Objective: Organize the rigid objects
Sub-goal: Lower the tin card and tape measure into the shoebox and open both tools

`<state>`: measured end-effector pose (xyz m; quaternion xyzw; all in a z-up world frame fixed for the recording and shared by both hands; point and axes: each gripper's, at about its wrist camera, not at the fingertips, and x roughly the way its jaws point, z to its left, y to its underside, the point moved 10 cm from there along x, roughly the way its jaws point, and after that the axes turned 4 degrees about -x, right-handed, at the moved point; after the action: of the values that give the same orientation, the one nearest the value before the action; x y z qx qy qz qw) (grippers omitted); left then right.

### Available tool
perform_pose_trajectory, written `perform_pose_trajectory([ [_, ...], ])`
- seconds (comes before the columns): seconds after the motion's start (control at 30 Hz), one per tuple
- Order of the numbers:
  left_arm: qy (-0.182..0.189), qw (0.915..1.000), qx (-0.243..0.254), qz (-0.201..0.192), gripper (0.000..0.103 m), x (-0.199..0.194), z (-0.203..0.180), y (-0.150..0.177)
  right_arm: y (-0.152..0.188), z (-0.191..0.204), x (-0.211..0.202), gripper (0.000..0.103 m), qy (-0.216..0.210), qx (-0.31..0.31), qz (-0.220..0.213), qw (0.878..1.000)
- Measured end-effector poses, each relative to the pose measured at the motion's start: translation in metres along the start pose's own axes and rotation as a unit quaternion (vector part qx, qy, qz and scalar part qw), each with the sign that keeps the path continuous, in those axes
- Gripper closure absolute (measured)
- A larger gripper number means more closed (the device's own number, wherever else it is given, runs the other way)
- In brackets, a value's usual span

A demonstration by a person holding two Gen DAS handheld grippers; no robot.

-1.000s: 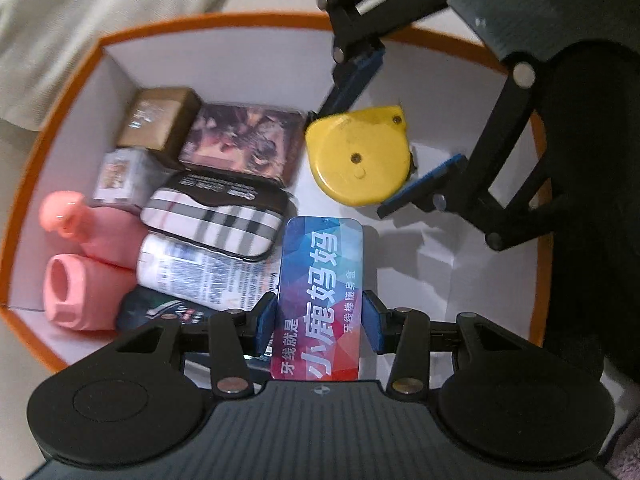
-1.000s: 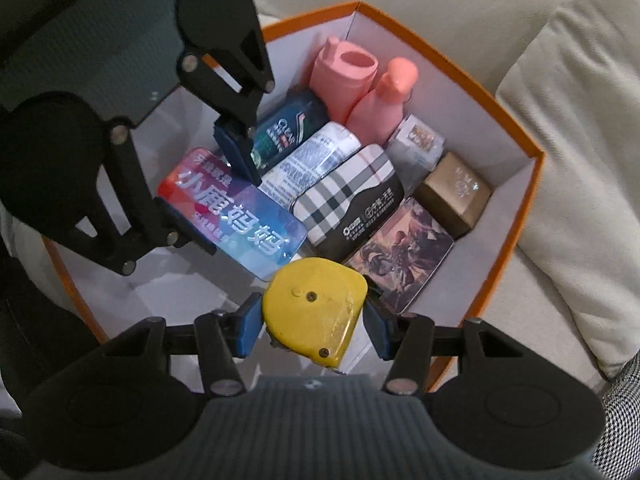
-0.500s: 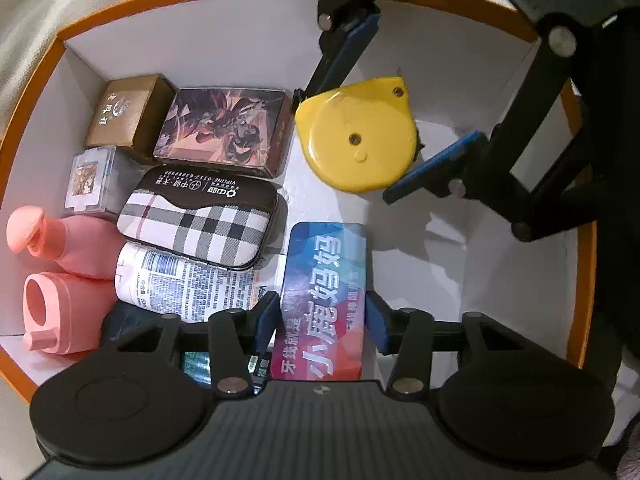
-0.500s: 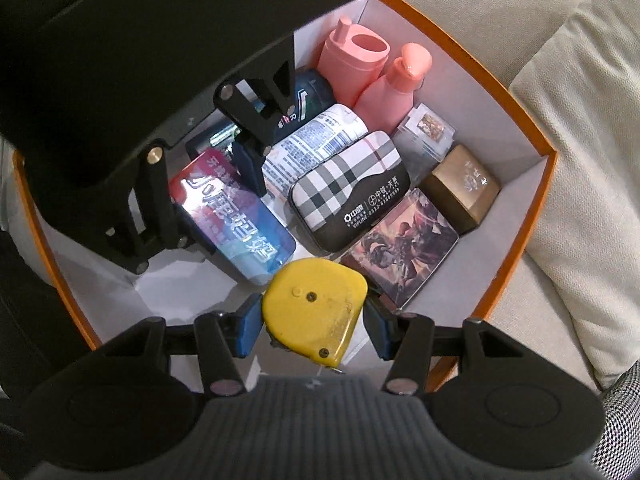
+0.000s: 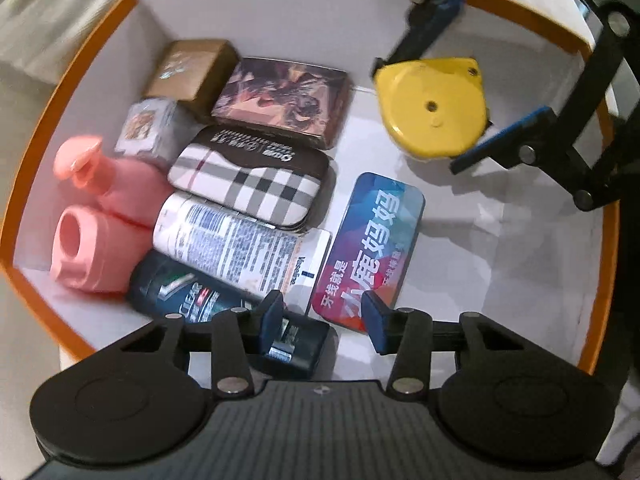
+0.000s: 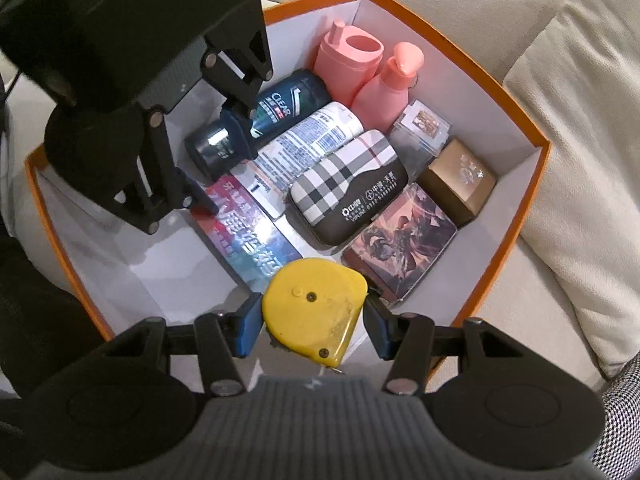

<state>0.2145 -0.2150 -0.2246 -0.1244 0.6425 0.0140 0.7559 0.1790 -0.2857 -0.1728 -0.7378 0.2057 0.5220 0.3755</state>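
The left gripper (image 5: 322, 316) has just let go of the blue floss tin (image 5: 370, 246), its jaws narrowing again, empty; the tin lies flat at six o'clock in the orange box (image 5: 100, 36). The right gripper (image 6: 312, 328) clamps the yellow tape measure (image 6: 316, 312), likely placed next.

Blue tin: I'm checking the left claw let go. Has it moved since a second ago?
Yes. The blue tin now lies flat beside the plaid case, free of the left claw.
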Motion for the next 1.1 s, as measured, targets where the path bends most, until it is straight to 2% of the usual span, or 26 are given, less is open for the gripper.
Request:
perform_pose_trajectory([
  [0.07, 0.006, 0.9997, -0.02, -0.009, 0.049, -0.007, 0.007, 0.003, 0.0, 0.0, -0.003, 0.047, -0.006, -0.001, 0.0, 1.0],
  [0.23, 0.021, 0.9957, -0.063, -0.064, 0.049, -0.036, 0.016, 0.005, 0.002, -0.002, -0.004, 0.047, -0.027, 0.012, 0.008, 1.0],
  [0.37, 0.024, 0.9895, -0.105, -0.096, 0.049, -0.061, 0.009, -0.003, 0.0, 0.0, 0.002, 0.047, -0.019, -0.005, 0.025, 1.0],
  [0.5, 0.026, 0.9839, -0.129, -0.12, 0.049, -0.071, 0.01, -0.005, -0.002, -0.001, 0.017, 0.047, -0.007, -0.033, 0.063, 0.997],
  [0.67, 0.002, 0.9823, -0.137, -0.127, 0.049, -0.071, 0.01, -0.005, -0.011, -0.01, 0.027, 0.047, 0.017, -0.047, 0.079, 0.996],
  [0.77, 0.0, 0.9808, -0.148, -0.127, 0.049, -0.066, 0.012, -0.005, -0.011, 0.0, 0.029, 0.047, 0.02, -0.089, 0.083, 0.992],
  [0.9, 0.0, 0.9813, -0.146, -0.125, 0.049, -0.063, 0.011, -0.004, 0.001, 0.01, 0.039, 0.047, 0.024, -0.132, 0.109, 0.985],
  [1.1, 0.0, 0.9819, -0.144, -0.123, 0.049, -0.063, 0.01, -0.003, 0.007, 0.004, 0.047, 0.047, 0.028, -0.115, 0.113, 0.987],
])
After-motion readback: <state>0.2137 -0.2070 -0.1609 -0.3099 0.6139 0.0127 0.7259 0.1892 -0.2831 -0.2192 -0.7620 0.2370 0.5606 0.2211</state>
